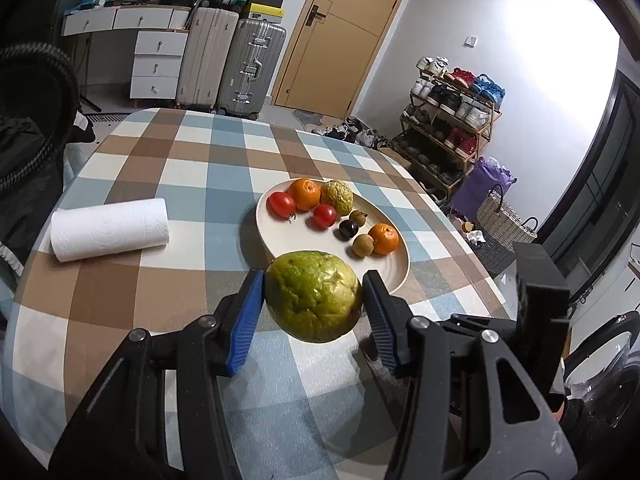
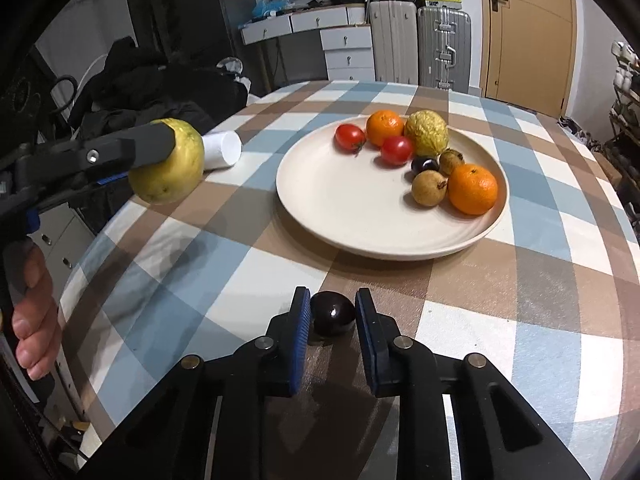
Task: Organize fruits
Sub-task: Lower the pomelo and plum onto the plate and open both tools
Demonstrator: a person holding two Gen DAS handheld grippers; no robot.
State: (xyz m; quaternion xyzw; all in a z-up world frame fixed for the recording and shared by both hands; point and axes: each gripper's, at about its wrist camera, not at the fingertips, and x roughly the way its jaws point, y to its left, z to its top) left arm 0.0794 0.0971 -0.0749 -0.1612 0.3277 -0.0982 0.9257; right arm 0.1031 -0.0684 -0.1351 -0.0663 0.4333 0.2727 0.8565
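- Here, left claw [image 1: 314, 294] clamped on a large green fruit [image 1: 314, 296] — lifted above the checkered counter [image 1: 160, 288], just short of the plate [image 1: 288, 236].
- Right claw [image 2: 332, 314] low over the counter, pads flanking a dark plum [image 2: 332, 314]; cannot tell whether squeezing.
- On the plate: two oranges [image 2: 472, 189], tomatoes [image 2: 396, 150], smaller fruits.

Blue, brown and white checked tablecloth [image 2: 540, 280], cream plate [image 2: 360, 220], orange mandarins [image 2: 472, 189], red tomatoes [image 2: 396, 150].
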